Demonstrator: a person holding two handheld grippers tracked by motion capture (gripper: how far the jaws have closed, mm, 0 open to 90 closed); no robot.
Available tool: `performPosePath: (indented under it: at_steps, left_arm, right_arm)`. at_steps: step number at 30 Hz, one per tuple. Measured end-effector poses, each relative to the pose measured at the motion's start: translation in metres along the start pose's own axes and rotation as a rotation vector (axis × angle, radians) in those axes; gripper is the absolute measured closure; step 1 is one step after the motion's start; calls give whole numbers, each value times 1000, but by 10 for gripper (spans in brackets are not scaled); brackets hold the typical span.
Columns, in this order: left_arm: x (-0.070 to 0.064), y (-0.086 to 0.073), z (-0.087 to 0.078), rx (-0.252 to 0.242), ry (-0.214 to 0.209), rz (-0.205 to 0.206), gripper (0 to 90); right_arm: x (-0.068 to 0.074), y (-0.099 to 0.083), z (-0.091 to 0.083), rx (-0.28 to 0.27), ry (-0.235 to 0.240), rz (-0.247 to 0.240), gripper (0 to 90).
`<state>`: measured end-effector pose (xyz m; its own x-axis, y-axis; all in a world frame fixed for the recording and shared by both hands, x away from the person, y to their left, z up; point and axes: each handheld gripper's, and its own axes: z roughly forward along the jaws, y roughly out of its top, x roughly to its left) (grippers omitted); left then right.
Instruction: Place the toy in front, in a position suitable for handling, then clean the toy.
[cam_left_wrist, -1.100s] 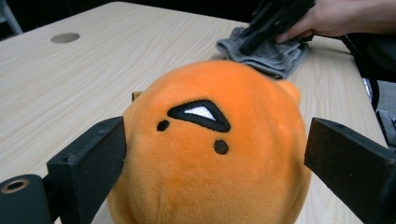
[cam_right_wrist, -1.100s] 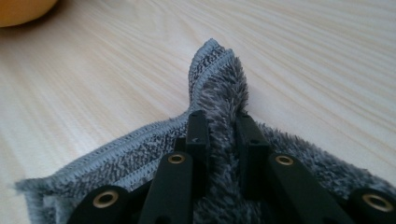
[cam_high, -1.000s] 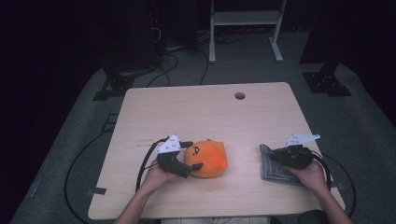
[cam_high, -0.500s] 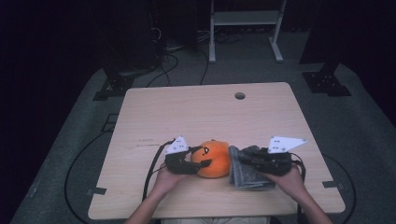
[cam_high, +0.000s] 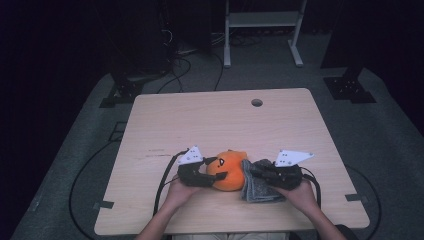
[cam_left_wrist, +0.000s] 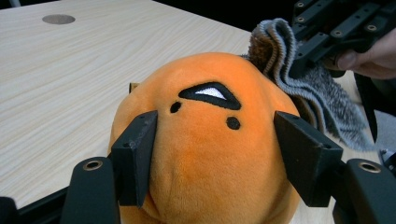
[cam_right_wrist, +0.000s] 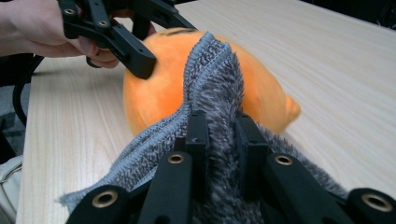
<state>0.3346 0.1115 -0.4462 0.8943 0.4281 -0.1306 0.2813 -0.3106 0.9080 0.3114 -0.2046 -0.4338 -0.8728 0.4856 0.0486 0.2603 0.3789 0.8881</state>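
Your left gripper clasps the soft, light plush across its middle with 2 jaws; right gripper pinches the limp cloth at its fold.

Table: pale wood-grain top, rounded corners, standing on grey carpet. A round cable hole is sitting near its far edge. An orange plush toy is resting on the top near the front edge; a grey fuzzy cloth is lying just beside it, touching it.
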Motion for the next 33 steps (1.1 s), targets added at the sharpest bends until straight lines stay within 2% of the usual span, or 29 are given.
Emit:
performPosePath:
  at_steps: [3, 8, 10, 12, 15, 16, 17, 18, 19, 20, 22, 23, 25, 26, 27, 28, 29, 30, 31, 33]
  left_arm:
    - [-2, -4, -1, -9, 14, 12, 332]
    - [-2, -6, 0, -10, 16, 12, 336]
    - [-5, -5, 0, 2, 21, 43, 338]
    - [-5, -5, 0, 6, 20, 51, 340]
    - [-3, -5, -1, 10, 9, 51, 341]
    - [-3, -5, -1, 10, 9, 51, 337]
    - [-3, -4, -1, 2, -18, 25, 317]
    - [-3, -4, -1, 2, -18, 25, 264]
    - [-1, 0, -3, -7, -62, -13, 218]
    - [-1, 0, -3, -7, -62, -13, 216]
    - [2, 2, -5, -1, -50, -11, 301]
    - [4, 0, -5, 17, -35, 1, 318]
    - [6, -2, -6, 18, -28, 0, 327]
    - [6, -2, -6, 18, -28, 0, 329]
    - [7, -2, -6, 20, -28, -8, 329]
    - [7, -2, -6, 20, -28, -8, 332]
    - [5, -3, -6, 28, -25, 18, 337]
    - [5, -3, -6, 28, -25, 18, 342]
    - [3, -3, -6, 43, -15, 43, 348]
    - [3, -4, -8, 47, -17, 54, 363]
  right_arm:
    - [2, 0, -1, -1, -2, 1, 777]
    - [13, 16, 7, -71, 43, -36, 778]
    - [16, 23, 13, -80, 51, -53, 778]
    - [15, 25, 16, -70, 49, -58, 778]
    - [5, 17, 17, -54, 41, -18, 781]
    - [5, 17, 17, -54, 41, -18, 781]
    - [-1, 11, 13, -45, 27, 9, 781]
    - [-1, 11, 13, -45, 27, 9, 781]
    - [-3, 7, 10, -40, 30, 28, 781]
    - [-3, 7, 10, -40, 30, 28, 781]
    - [0, 3, 8, -38, 25, 18, 781]
    - [0, 4, 7, -37, 21, 13, 781]
    - [2, 8, 3, -65, 2, -1, 781]
    - [2, 8, 3, -65, 2, -1, 781]
    - [3, 14, 5, -104, 15, -2, 781]
    - [3, 16, 7, -110, 19, -4, 781]
    - [4, 18, 10, -111, 30, -12, 780]
    - [4, 18, 10, -111, 30, -12, 780]
    - [9, 22, 18, -89, 32, -41, 780]
    - [7, 19, 21, -70, 26, -33, 782]
